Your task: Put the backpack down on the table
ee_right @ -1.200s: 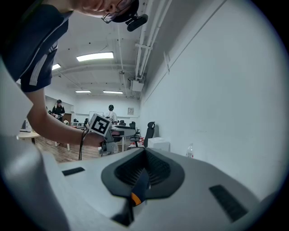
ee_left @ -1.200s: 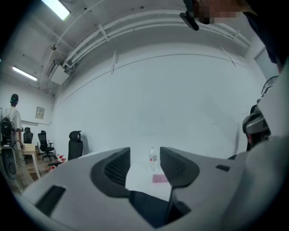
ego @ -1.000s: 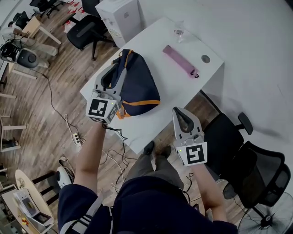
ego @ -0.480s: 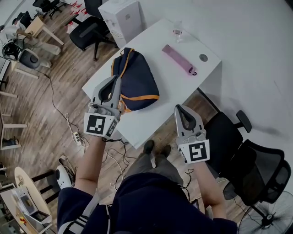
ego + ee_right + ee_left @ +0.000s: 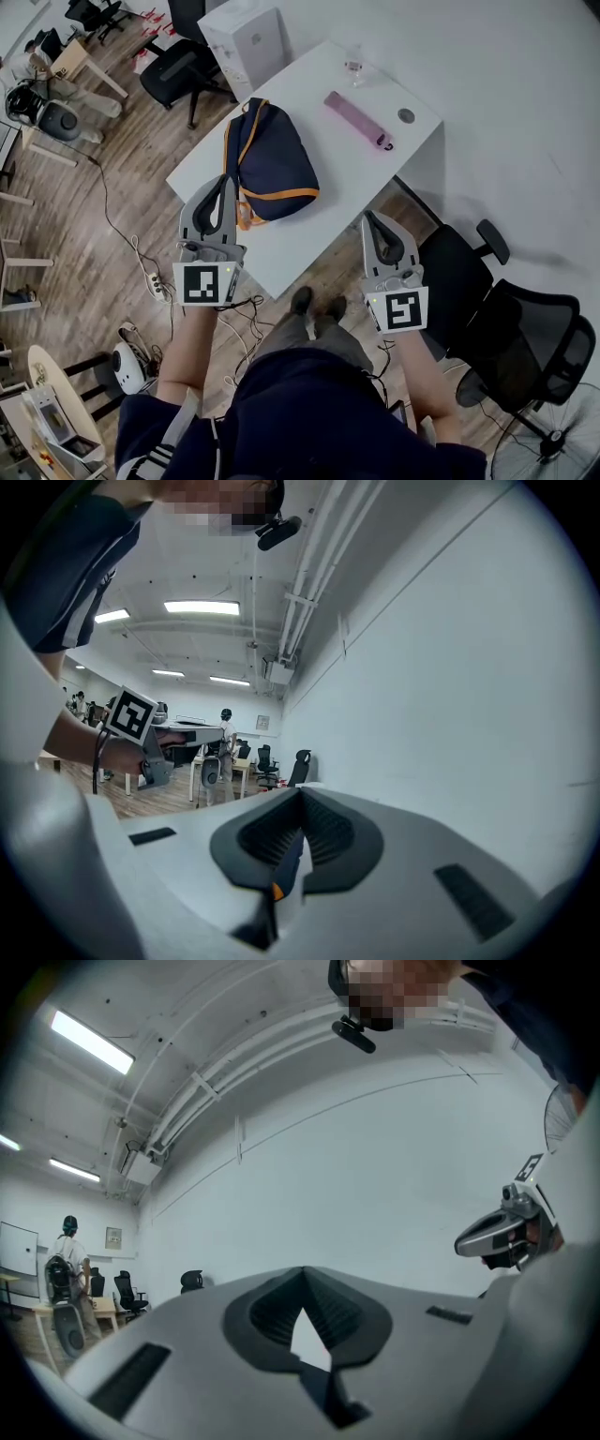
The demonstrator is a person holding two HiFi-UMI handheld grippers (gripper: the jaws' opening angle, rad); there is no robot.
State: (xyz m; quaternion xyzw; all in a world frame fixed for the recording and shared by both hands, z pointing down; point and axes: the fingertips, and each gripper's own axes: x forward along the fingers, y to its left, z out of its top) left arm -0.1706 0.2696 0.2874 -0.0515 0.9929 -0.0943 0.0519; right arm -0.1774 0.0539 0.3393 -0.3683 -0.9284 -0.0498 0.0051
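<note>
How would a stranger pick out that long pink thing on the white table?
Find the white table in the head view, with a navy, orange-trimmed backpack lying on it. Beyond the backpack, toward the far right corner, the pink strip lies flat, apart from it. It alone is long, narrow and pink; the small clear object and round grey cap nearby are not.

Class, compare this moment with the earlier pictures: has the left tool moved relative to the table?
Yes. The left tool has drawn back from over the backpack towards the person, and its body now hangs past the near edge of the table.
</note>
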